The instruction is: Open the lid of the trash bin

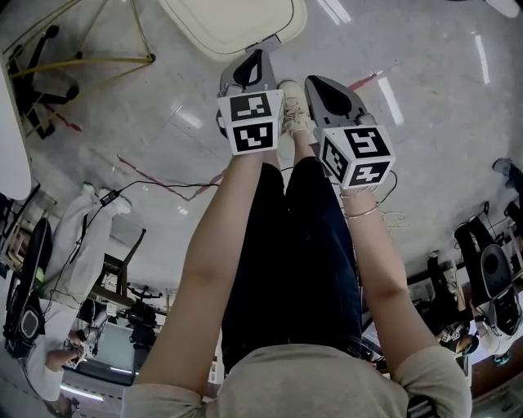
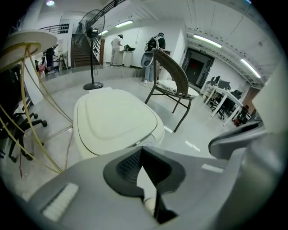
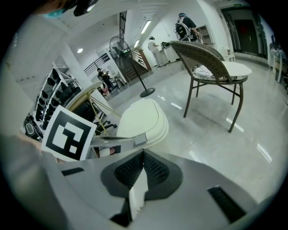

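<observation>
The trash bin is standing on the pale floor with its cream lid lying flat and closed; it is sitting just ahead of the left gripper, whose tips are pointing at the bin's near rim, though no view is showing whether they are touching it; the left gripper's jaws are pressing together at the tips with nothing between them; the right gripper is hovering just beside the left one, and from it the bin is lying ahead and to the left; its jaws are likewise pressing together on nothing; the left gripper's marker cube is showing close at the left of the right gripper view; beyond the bin and off to the right of both grippers a wicker chair is standing upright; a standing fan is rising well behind the bin; behind the grippers the person's legs are extending toward the bin, and a bracelet is circling the right wrist
</observation>
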Motion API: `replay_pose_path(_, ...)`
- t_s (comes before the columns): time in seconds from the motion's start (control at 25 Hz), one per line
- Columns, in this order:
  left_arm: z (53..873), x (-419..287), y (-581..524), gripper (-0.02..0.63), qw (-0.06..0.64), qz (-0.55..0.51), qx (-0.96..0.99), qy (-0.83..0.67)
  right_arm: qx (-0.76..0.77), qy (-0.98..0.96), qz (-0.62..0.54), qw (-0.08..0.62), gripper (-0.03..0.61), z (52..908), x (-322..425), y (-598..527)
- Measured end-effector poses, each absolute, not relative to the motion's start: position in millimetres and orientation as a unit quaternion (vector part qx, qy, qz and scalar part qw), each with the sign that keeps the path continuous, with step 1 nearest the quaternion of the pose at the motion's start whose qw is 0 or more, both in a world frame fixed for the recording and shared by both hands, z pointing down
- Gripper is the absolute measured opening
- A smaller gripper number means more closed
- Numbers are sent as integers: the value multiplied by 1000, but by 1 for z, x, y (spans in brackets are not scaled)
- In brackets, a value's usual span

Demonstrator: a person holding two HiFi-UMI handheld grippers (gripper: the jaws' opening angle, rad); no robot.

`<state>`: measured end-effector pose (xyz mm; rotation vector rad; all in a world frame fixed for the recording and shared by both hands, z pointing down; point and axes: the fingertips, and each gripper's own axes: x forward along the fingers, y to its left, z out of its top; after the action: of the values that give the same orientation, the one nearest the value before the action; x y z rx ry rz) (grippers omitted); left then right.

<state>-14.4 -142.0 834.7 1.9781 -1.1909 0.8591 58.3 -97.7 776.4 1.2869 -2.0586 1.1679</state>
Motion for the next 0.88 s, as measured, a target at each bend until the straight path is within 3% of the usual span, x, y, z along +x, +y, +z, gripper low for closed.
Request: replay_pose_path(0.88, 825, -19, -143, 6, 365, 334, 750, -439, 464, -759, 402, 218, 8, 750, 55, -111)
